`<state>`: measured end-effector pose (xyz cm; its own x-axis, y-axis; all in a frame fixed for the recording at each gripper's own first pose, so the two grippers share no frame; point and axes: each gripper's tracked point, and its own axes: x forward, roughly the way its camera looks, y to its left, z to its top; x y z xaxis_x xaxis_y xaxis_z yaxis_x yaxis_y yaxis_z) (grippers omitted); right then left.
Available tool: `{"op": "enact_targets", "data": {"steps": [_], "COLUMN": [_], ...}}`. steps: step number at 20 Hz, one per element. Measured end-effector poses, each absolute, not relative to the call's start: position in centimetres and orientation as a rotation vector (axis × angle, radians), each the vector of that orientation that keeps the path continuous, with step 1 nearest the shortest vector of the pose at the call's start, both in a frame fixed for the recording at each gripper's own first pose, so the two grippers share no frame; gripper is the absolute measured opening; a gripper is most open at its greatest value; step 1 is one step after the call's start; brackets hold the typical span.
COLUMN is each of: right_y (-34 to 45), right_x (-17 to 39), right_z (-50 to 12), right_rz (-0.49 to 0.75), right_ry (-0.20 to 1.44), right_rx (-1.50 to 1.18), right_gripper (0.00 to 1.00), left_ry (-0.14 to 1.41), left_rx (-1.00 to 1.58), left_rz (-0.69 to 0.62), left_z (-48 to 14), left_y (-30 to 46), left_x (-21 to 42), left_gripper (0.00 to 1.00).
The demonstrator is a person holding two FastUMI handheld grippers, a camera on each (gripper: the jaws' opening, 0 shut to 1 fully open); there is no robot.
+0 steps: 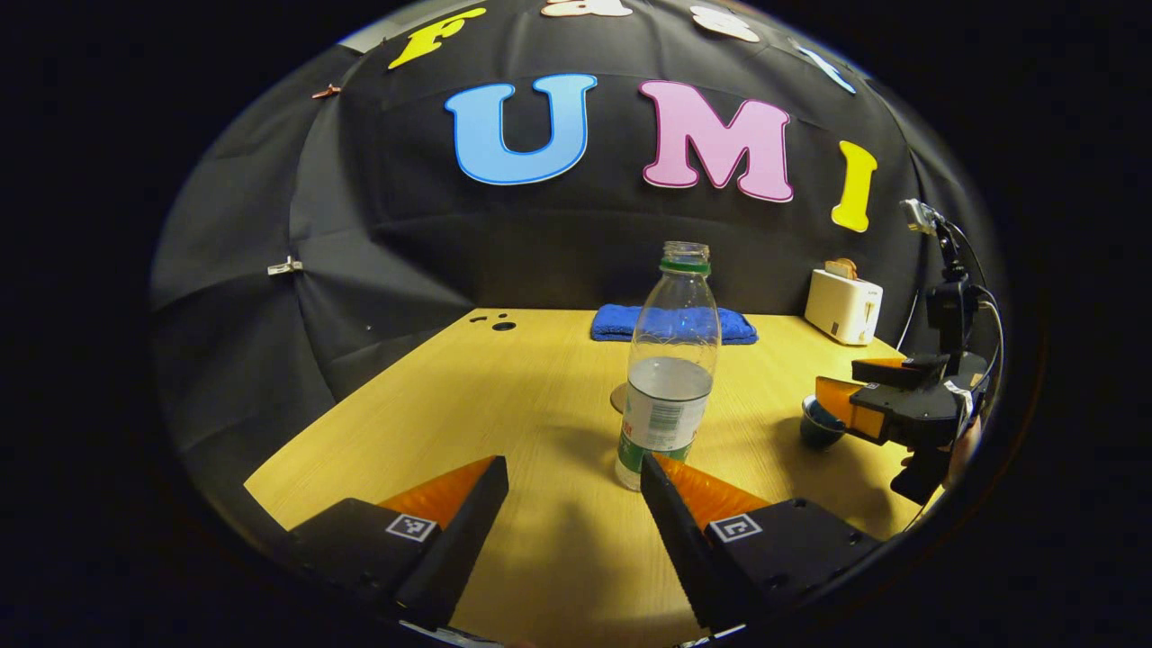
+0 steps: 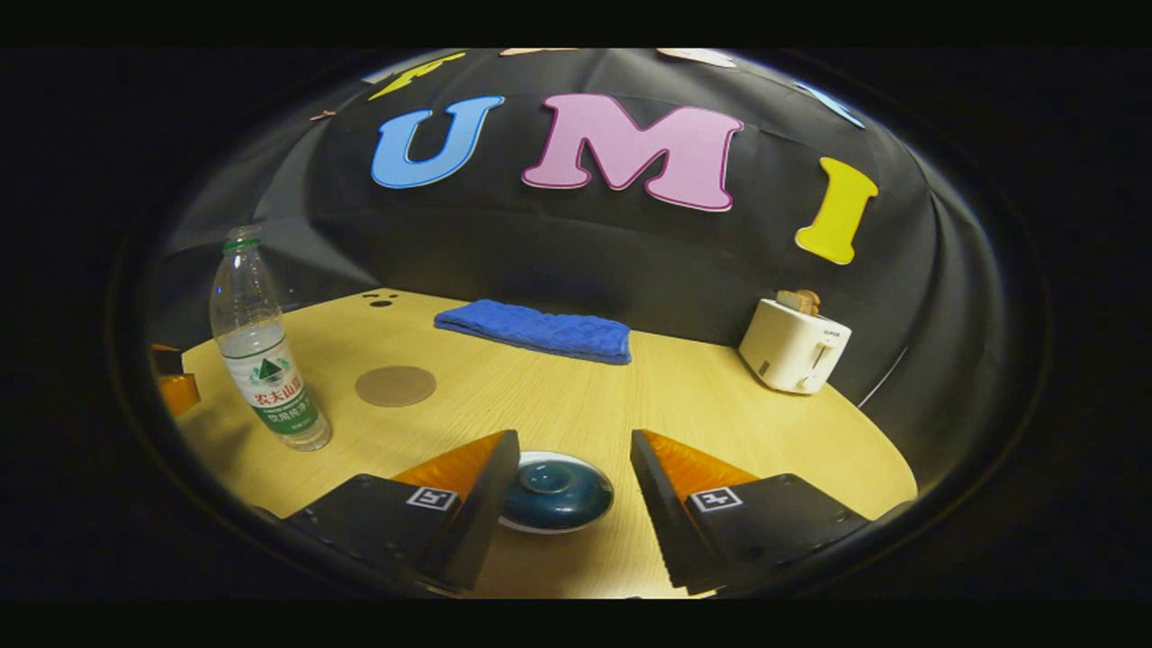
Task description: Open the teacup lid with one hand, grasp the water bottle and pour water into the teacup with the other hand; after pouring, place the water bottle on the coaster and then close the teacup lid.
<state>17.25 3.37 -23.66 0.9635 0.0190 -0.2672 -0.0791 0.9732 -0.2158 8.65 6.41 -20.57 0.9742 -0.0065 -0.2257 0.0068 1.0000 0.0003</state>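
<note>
My two grippers, left (image 1: 573, 481) and right (image 2: 574, 459), gape unclenched; one uncapped water bottle (image 1: 670, 369) stands part-full, one teacup lid (image 2: 553, 490) on.

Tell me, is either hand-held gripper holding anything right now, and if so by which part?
Nothing is held. The left hand-held gripper is open before the water bottle; the right hand-held gripper is open around the teacup lid.

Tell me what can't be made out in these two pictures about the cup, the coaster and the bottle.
- Teacup: in the right gripper view its lid covers the inside, and the right gripper's fingers flank its sides.
- Coaster: in the left gripper view the water bottle hides most of it.
- Bottle base: the left gripper's finger overlaps it, so contact is unclear.
</note>
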Motion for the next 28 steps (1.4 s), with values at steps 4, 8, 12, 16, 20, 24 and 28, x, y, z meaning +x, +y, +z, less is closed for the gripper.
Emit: {"op": "enact_targets", "data": {"steps": [4,8,12,16,20,24,28], "right_y": [4.2,4.3,4.3,4.7,4.8,4.7,4.2], "right_x": [17.2,17.3,17.4,17.5,17.5,17.4,17.7], "right_z": [-24.6,-25.1,-25.0,-24.9,-24.9,-24.3,-21.5], "right_rz": [0.091,0.099,0.109,0.138,0.166,0.182,0.156], "right_ry": [0.286,0.303,0.311,0.333,0.354,0.363,0.315], "right_rx": [-0.249,-0.241,-0.208,-0.174,-0.182,-0.159,-0.124], "right_gripper": [0.78,0.66,0.57,0.35,0.30,0.23,0.27], "left_ry": [0.232,0.231,0.225,0.186,0.183,0.166,0.141], "left_rx": [0.037,0.022,0.023,0.098,0.095,0.089,0.080], "left_rz": [-0.032,-0.025,-0.029,-0.078,-0.101,-0.166,-0.165], "left_z": [-21.2,-20.8,-20.4,-19.3,-19.2,-18.6,-18.0], "left_y": [5.7,5.5,5.1,3.7,2.8,1.1,0.6], "left_x": [8.6,8.8,8.9,9.1,9.1,9.8,13.2], "left_gripper": [0.94,0.94,0.94,0.94,0.96,0.96,0.96]}}
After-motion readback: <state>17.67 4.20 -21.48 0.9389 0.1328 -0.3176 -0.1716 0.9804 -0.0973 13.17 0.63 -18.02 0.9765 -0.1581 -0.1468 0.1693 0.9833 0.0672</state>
